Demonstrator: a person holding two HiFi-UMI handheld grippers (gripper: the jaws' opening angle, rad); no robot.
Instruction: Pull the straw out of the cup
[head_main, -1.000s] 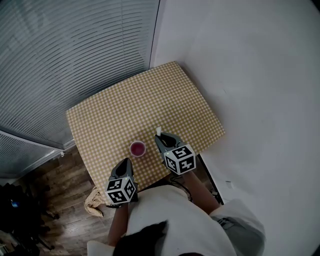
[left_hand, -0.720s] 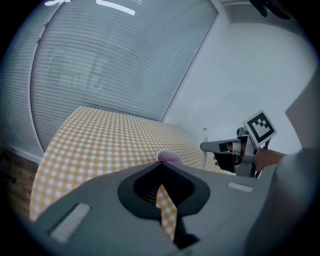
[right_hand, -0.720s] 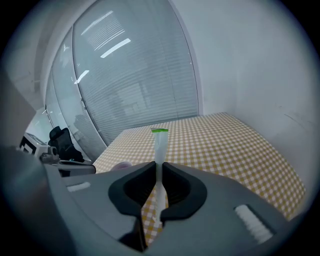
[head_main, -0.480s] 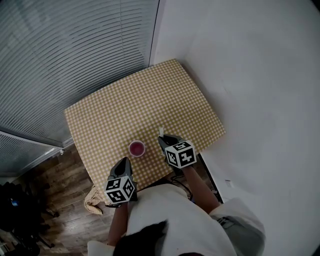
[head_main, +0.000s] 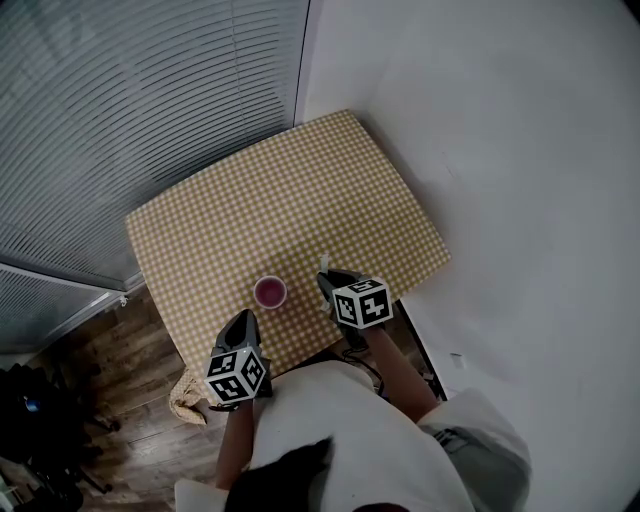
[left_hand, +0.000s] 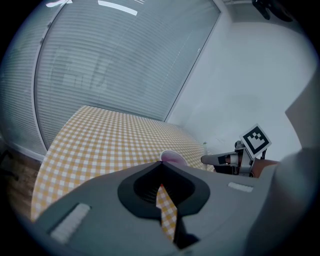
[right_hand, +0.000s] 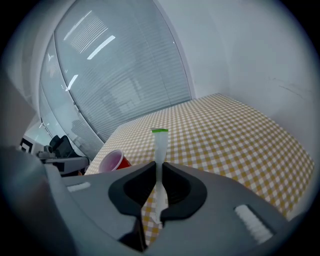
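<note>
- Risk, left gripper: it sits at the near bench edge with jaws closed on nothing, so nothing steadies the cup. A sideways swing from the other gripper could knock the cup over.
- Risk, right gripper: its jaws are clamped on the straw, which is thin and light. A slack grip or a quick tilt could let the straw slip through and drop onto the bench.
- Straw location: fully out of the cup, pinched between the right jaws, with the green end past the jaw tips.
- Cup location: upright on the bench, between the two grippers.
- Pose, left gripper: low, aimed forward at the cup and stopped short of it.
- Pose, right gripper: just beside the cup, low over the bench, pointing forward and down.
</note>
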